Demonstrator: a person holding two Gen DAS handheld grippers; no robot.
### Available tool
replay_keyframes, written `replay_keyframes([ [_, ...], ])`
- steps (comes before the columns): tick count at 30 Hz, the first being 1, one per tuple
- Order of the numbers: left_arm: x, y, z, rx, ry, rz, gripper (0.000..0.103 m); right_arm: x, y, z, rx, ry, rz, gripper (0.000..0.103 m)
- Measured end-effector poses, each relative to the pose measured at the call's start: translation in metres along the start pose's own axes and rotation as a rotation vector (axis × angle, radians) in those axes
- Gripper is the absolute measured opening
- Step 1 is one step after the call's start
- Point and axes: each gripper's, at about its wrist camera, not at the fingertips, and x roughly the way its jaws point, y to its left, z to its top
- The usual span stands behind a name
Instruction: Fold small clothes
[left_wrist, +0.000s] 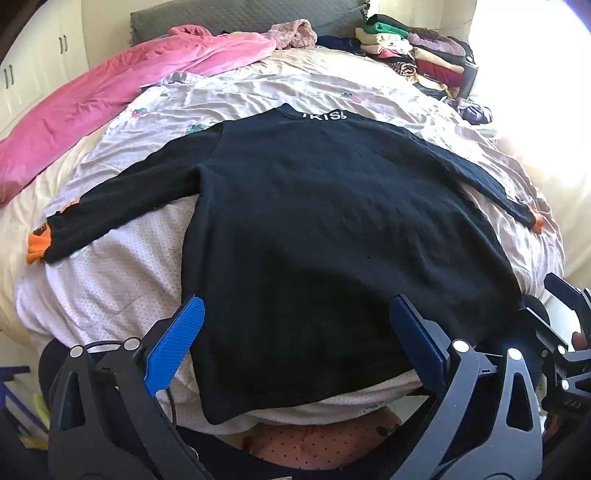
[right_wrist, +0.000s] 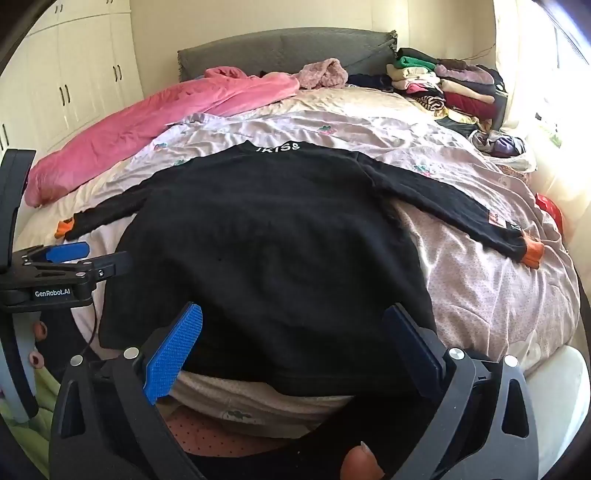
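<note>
Black sweater (left_wrist: 325, 229) lies flat on the bed (left_wrist: 122, 280), back side up, with the collar far from me and the hem near me. Both sleeves are stretched out to the sides, so the orange cuffs (left_wrist: 37, 247) are well apart. I think it is spread like this so that the sleeves can be folded in first.

My left tool (left_wrist: 295, 339) is spread wide and holds nothing; it hangs above the hem near the left corner. My right tool (right_wrist: 295, 343) is also spread wide and empty, above the hem further to the right. I keep both tilted down toward the cloth, probably to choose where to pinch.

A pile of folded clothes (right_wrist: 450, 85) waits at the far right corner, and a pink blanket (right_wrist: 147, 122) lies along the left side.
</note>
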Motion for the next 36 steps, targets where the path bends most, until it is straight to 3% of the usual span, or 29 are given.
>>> replay_keyframes([
  [36,-0.0068,-0.0021,0.0045,0.003,-0.016,0.002,0.094,-0.0021,0.0002,0.0079,0.001,-0.007,-0.011,0.099],
])
